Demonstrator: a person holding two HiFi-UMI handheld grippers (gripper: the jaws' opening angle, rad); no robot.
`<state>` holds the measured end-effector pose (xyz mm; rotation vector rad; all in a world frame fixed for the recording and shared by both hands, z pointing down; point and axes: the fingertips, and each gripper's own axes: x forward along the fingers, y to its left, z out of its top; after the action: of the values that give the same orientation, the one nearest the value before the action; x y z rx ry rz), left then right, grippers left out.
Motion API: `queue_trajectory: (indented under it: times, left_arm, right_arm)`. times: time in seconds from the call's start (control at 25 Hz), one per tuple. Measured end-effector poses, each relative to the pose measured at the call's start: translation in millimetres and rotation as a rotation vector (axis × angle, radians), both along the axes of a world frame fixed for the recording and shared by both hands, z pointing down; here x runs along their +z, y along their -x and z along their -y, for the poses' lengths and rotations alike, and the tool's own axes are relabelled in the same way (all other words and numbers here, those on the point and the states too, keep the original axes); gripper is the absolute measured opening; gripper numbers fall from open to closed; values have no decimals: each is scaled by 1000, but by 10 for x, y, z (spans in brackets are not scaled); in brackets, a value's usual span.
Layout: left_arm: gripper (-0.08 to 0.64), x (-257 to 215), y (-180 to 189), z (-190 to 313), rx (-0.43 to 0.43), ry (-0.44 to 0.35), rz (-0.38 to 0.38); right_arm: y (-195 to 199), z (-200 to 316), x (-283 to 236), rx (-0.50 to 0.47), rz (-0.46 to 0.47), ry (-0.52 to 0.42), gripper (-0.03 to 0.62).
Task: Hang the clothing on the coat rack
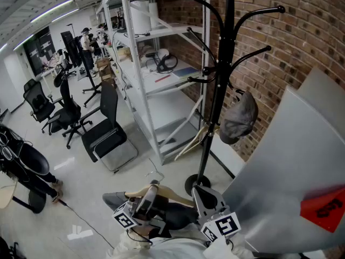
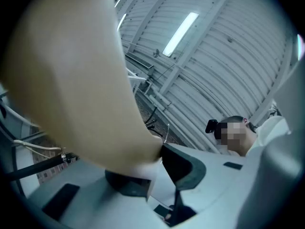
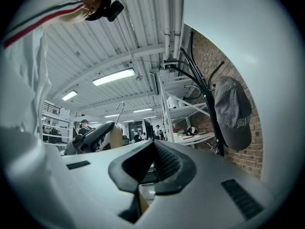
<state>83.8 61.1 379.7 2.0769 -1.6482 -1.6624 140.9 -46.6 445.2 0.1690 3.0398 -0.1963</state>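
Note:
A black coat rack (image 1: 221,80) stands by the brick wall, and a grey cap (image 1: 239,117) hangs from one of its lower arms. At the bottom of the head view my left gripper (image 1: 148,196) is shut on a pale wooden hanger (image 1: 161,194) that carries dark clothing (image 1: 178,216). In the left gripper view the hanger (image 2: 71,70) fills the left side and runs down between the jaws of that gripper (image 2: 157,171). My right gripper (image 1: 202,193) is just right of the clothing. Its jaws (image 3: 153,149) are shut with nothing seen at the tips, facing the rack (image 3: 209,118) and the cap (image 3: 233,113).
White metal shelving (image 1: 156,63) stands left of the rack. Black office chairs (image 1: 105,134) stand on the floor further left. A large pale panel (image 1: 302,161) with a red piece (image 1: 323,206) fills the right side. People work far back.

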Motion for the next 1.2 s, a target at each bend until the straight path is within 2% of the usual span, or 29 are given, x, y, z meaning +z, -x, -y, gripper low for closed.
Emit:
queue_trajectory:
  times: [0.2,0.48,0.6,0.8,1.0,1.12,1.2]
  left_arm:
    - [101,30,477,209,66,10,22]
    - [101,78,1527,432,212,-16,-12]
    - [101,42,1863,546,281,-34,-18]
    - [101,84,2264,836,414,-5,-27]
    - [101,80,2556,1077,505,-3,-12]
    - [101,95,2705,1217,573,4,-12]
    - [101,123,2812,1279,620,9,-14]
  right_arm:
    - [470,180,152,63,11,7,23]
    - [1309,342,197,205,10,1,23]
    - [1583,410,154,271,0,2,23]
    - [1923,560,169,391,0,7,23]
    - [2265,680,-80,469,-76,-11,23]
    - [2380,792,-72,551,-23,-15,23]
    - [2452,830,-52,602,-19,-10,23]
